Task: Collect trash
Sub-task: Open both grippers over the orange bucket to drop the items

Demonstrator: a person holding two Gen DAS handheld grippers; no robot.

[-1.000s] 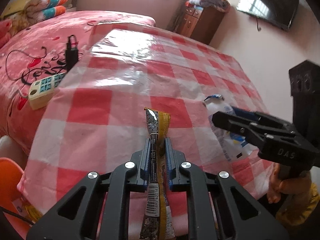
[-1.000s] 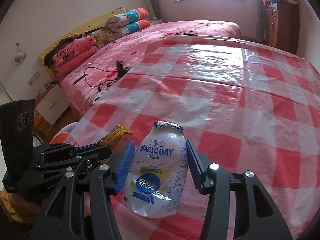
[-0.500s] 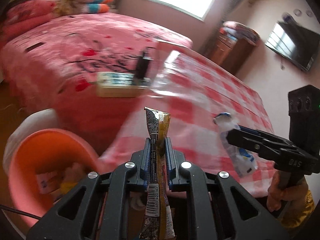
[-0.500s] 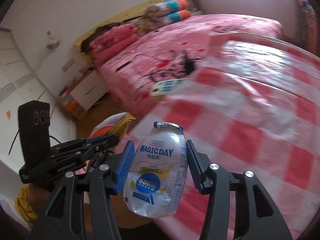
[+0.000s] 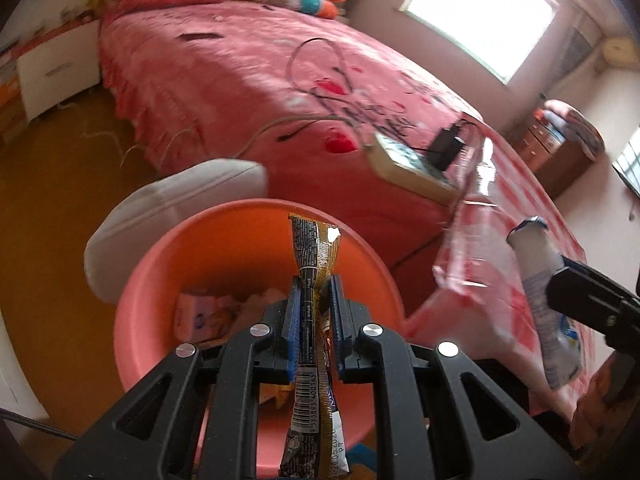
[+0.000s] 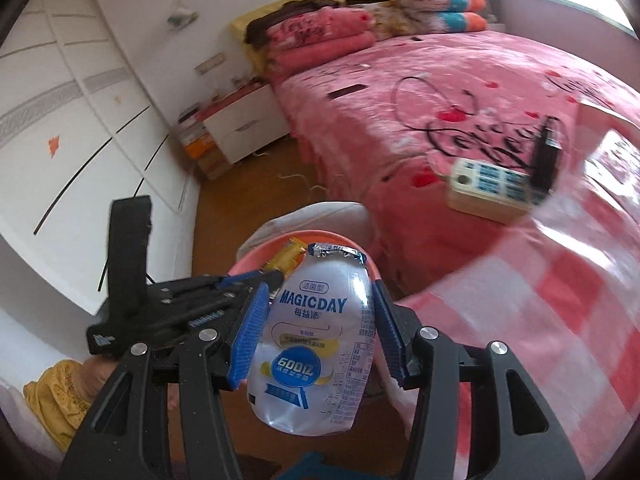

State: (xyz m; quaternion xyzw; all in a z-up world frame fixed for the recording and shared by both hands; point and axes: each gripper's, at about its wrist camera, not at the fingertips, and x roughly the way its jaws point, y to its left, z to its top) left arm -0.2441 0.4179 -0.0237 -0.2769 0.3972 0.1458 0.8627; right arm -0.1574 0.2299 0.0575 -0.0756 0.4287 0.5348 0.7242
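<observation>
pink bin (image 5: 160,280) on floor beside bed (image 5: 248,92), holds pink packet (image 5: 198,316) and scraps | right gripper (image 6: 316,328) clamps crushed MAGICDAY bottle (image 6: 316,344), near bin rim | left gripper (image 5: 314,316) pinches snack wrapper (image 5: 310,280) above bin opening | wardrobe (image 6: 60,120) only in right view

A large bed (image 6: 460,92) with a pink cover fills the room, and folded blankets (image 6: 360,28) are stacked at its head. A white nightstand (image 6: 244,124) stands beside it on the brown floor (image 5: 52,200). A bright window (image 5: 480,16) gives daylight. A wooden dresser (image 5: 548,148) stands by the far wall.
</observation>
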